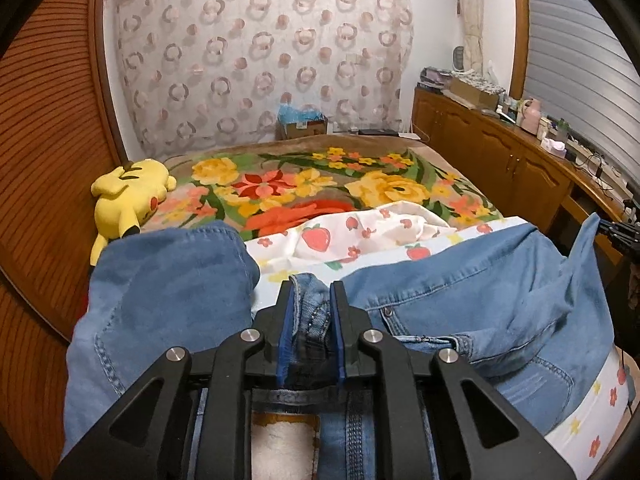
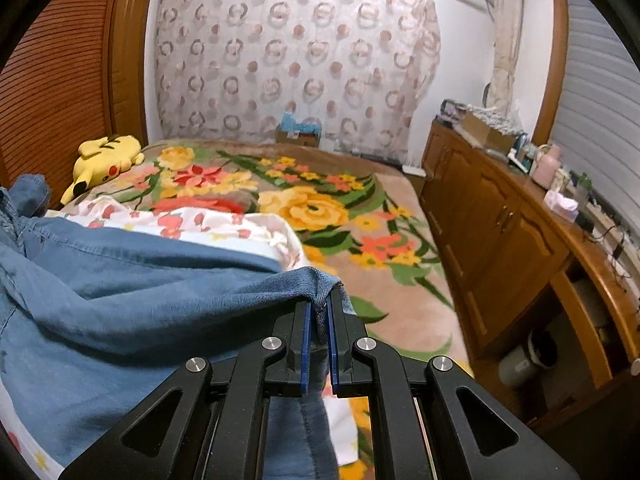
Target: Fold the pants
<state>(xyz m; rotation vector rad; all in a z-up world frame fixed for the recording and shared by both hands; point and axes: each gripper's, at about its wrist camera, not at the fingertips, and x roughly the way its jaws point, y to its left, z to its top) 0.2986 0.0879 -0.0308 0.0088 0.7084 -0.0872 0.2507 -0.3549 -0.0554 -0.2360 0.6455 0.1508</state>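
Note:
Blue denim jeans lie spread across the near end of the bed on a white strawberry-print sheet. My left gripper is shut on a bunched fold of the jeans near the waistband, and the denim fills the gap between its blue pads. In the right wrist view the jeans stretch away to the left. There my right gripper is shut on a raised edge of the denim, which drapes over its fingertips. The sheet shows beyond the cloth.
A floral blanket covers the far part of the bed. A yellow plush toy lies at its left edge by a louvred wooden door. A wooden cabinet with clutter on top runs along the right. A cardboard box stands at the far wall.

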